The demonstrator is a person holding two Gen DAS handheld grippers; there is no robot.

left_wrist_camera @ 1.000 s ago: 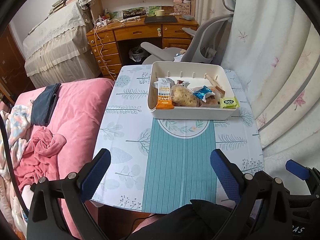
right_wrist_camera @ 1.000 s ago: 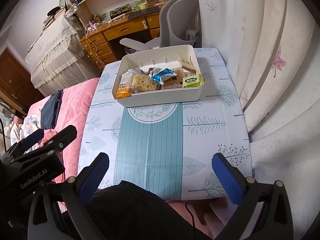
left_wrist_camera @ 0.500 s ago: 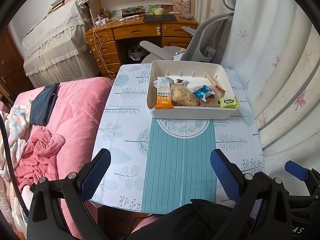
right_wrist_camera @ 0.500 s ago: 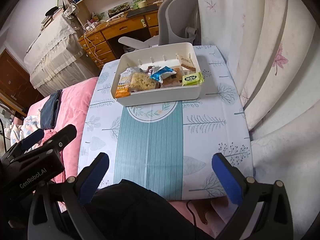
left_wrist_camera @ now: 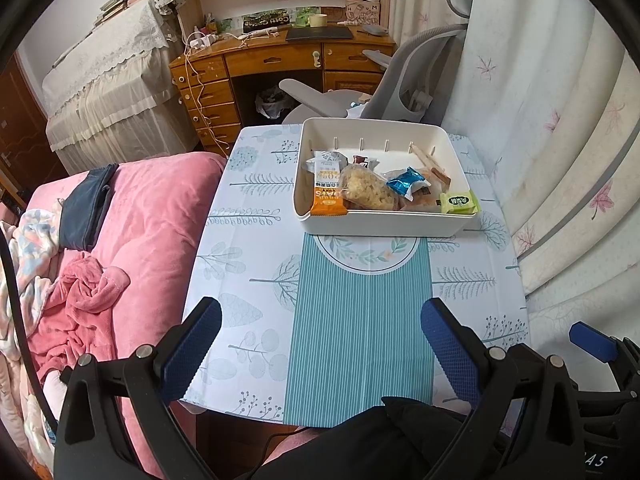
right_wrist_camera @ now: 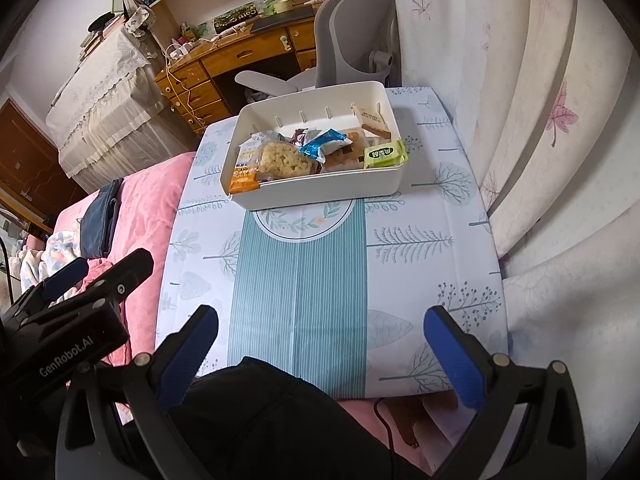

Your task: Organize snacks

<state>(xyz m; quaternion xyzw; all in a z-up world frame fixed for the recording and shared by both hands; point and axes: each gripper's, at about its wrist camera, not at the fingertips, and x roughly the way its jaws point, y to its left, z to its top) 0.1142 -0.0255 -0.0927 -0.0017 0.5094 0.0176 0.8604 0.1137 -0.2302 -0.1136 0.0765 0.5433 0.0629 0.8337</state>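
Several wrapped snacks lie crowded along the near wall of a cream bin (left_wrist_camera: 384, 224), which stands at the far middle of the table (left_wrist_camera: 248, 280), on the tablecloth's round motif. Left to right: an orange-and-white packet (left_wrist_camera: 327, 194) tipped up against the near-left corner, a clear bag of pale puffed pieces (left_wrist_camera: 370, 192) overlapping it, a blue foil packet (left_wrist_camera: 406, 182) lying on brownish wrapped cakes, a green packet (left_wrist_camera: 460, 203) at the near-right corner. A small dark packet (left_wrist_camera: 361, 160) sits behind; a tan flat pack (right_wrist_camera: 374, 120) leans on the right wall. Slots line the far wall, yet no dividers are visible.

All snacks seen are inside the bin; none on the cloth. This fits either a heap awaiting sorting or a gathering just completed. Cannot settle which.

Left gripper (left_wrist_camera: 320, 354): fingers spread wide, nothing between them, hovering over the near table edge. Right gripper (right_wrist_camera: 320, 356): likewise wide apart and empty, same near edge, well short of the bin.

If sorting goes on, judgement: take top-lying packets, since overlapping wrappers drag neighbours. Pinch a crimped end, not the belly; the puffed bag would likely crush. A light bin may slide, so a steadying hold on its rim would help.

Around: pink bedding (left_wrist_camera: 152, 208) left, curtain (left_wrist_camera: 560, 140) right, desk and chair beyond.
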